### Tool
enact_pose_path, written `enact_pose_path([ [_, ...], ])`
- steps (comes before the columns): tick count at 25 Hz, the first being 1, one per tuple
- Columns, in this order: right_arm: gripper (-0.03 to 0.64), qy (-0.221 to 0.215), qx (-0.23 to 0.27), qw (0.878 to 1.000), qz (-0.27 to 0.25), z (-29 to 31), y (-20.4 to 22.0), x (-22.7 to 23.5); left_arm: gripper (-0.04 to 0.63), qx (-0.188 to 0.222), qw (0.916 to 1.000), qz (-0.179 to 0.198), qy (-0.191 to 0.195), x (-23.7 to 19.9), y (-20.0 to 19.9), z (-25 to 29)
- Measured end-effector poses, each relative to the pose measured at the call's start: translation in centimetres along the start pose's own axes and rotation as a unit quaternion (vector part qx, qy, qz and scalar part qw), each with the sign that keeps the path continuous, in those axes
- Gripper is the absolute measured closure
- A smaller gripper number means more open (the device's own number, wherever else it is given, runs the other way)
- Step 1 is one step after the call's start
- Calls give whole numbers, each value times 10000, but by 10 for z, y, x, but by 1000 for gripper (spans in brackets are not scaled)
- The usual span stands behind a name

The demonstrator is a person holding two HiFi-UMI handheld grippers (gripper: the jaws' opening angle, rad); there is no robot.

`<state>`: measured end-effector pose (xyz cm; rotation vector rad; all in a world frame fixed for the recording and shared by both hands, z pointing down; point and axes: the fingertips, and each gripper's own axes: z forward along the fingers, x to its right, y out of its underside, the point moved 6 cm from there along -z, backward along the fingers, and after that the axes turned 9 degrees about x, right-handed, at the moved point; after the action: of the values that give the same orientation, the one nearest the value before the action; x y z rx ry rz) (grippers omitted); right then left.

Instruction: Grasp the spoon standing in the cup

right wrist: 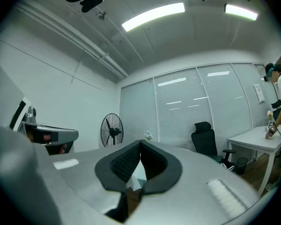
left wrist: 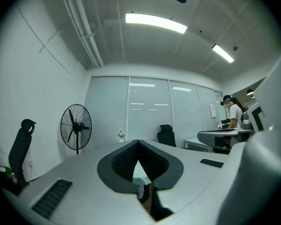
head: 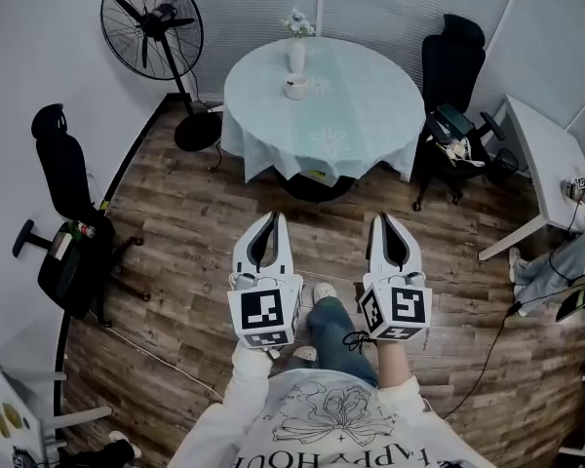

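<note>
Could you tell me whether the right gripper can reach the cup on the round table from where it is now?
Probably not yet: the right gripper is shut and hangs over the floor, short of the round table where the cup stands. Nothing blocks the way.

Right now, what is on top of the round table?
A pale cloth covers it, hiding the surface beneath. On the cloth stand a vase of flowers and a white cup; its contents are too small to tell.

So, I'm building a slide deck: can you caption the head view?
Left gripper and right gripper, both shut and empty, held short of the round table with cup and vase.
</note>
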<state>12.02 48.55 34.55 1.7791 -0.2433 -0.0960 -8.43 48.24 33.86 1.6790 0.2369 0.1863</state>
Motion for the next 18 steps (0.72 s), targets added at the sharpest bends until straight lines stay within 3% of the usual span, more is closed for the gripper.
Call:
enact_pose_path([
  [7,592,-216,-66,9997,67,57,17,16,589,-69,9999,2,-151,-11,13,50],
  [18,571,-552,-56,9983,158,185,36,60,589,-77,9991,89,-399,-25,23,174],
])
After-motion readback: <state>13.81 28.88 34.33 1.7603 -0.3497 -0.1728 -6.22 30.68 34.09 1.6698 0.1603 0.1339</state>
